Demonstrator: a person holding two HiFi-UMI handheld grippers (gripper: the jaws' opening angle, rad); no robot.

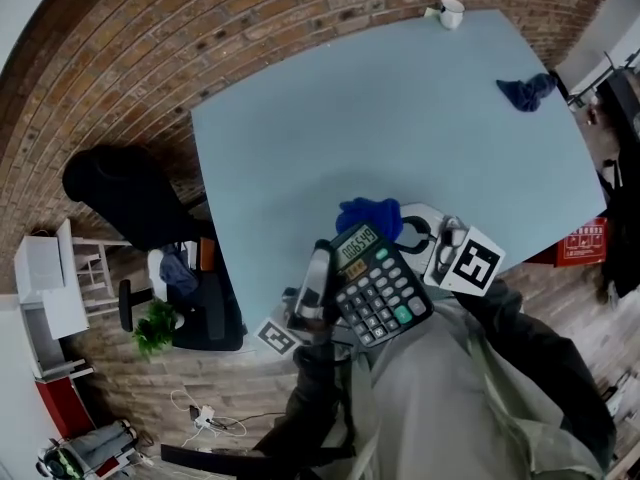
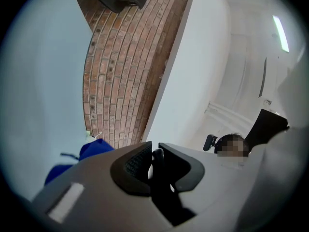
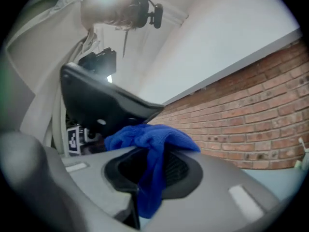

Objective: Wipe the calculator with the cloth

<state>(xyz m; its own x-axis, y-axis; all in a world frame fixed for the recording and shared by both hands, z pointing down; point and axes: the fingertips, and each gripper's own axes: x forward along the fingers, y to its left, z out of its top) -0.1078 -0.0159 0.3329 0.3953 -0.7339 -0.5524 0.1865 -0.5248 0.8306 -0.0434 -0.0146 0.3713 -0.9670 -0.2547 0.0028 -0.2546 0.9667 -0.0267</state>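
Calculator point(image 1: 380, 283), clamped by left gripper point(image 2: 153, 154), partly hides the cloth point(image 1: 368, 215) pinched in right gripper point(image 3: 152, 169)

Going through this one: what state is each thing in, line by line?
calculator: held up, display showing digits, edge clamped in left gripper
blue cloth: bunched, pinched in right gripper
second blue cloth: crumpled on the table
cup: upright

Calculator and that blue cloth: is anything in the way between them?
Nothing visible. The right gripper is shut on the blue cloth, which appears to lie right against the top edge of the calculator. The left gripper holds the calculator up above the table.
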